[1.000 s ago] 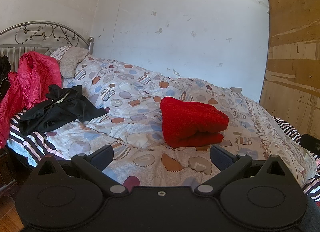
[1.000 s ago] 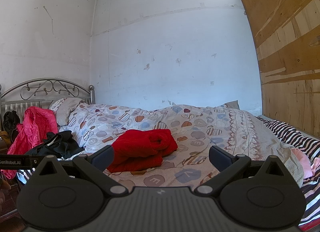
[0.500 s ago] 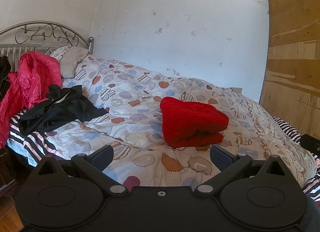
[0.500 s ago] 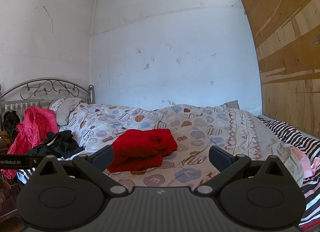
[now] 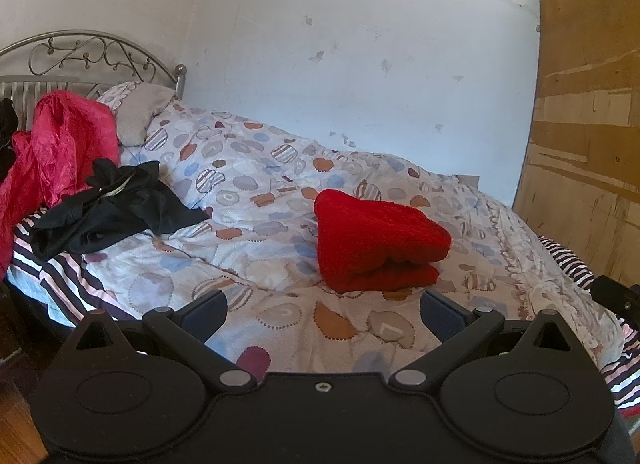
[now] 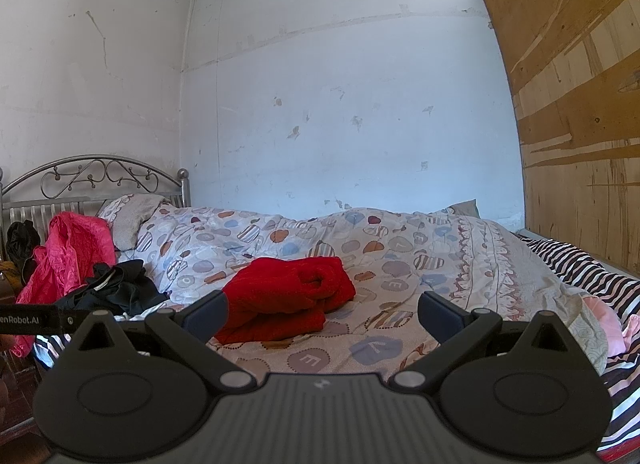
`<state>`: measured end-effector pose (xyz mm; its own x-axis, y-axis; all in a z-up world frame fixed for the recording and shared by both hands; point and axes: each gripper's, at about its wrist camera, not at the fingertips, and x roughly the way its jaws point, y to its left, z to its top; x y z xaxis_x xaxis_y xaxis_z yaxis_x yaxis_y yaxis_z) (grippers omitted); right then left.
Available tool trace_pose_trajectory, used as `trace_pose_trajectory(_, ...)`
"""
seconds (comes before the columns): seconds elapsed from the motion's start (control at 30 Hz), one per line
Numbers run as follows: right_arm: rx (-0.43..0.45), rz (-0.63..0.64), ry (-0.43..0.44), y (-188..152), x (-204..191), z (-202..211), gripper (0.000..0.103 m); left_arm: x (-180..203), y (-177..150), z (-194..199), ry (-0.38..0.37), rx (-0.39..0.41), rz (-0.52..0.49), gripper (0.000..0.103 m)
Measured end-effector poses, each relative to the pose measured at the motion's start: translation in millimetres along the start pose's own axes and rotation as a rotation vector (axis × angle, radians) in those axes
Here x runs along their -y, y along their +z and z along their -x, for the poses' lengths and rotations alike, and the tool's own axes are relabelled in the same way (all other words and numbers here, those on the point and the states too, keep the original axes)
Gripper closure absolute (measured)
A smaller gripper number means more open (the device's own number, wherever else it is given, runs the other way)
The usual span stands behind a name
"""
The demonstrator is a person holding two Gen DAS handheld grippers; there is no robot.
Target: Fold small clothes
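A red garment (image 5: 376, 240) lies folded in a thick bundle on the patterned quilt (image 5: 256, 192) in the middle of the bed; it also shows in the right wrist view (image 6: 288, 300). A crumpled black garment (image 5: 112, 212) lies at the left edge of the bed, also in the right wrist view (image 6: 116, 288). My left gripper (image 5: 322, 314) is open and empty, held in front of the bed, short of the red bundle. My right gripper (image 6: 322, 314) is open and empty, just right of the bundle.
A pink jacket (image 5: 52, 160) hangs at the metal headboard (image 5: 88, 60) on the left. A pillow (image 5: 140, 112) lies at the head. A wooden board (image 5: 584, 144) stands on the right. A striped sheet (image 6: 576, 264) covers the bed's right side.
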<state>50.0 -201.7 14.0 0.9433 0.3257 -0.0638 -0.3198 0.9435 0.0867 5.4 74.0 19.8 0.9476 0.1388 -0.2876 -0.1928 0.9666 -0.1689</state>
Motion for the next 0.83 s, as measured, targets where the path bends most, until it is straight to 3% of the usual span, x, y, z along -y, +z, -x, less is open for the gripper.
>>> trace_pose_trajectory(0.83,-0.007,-0.003,-0.004,-6.9,0.3,0.5,0.0,1.4,0.5,-0.5,0.007,0.002,-0.022,0.001)
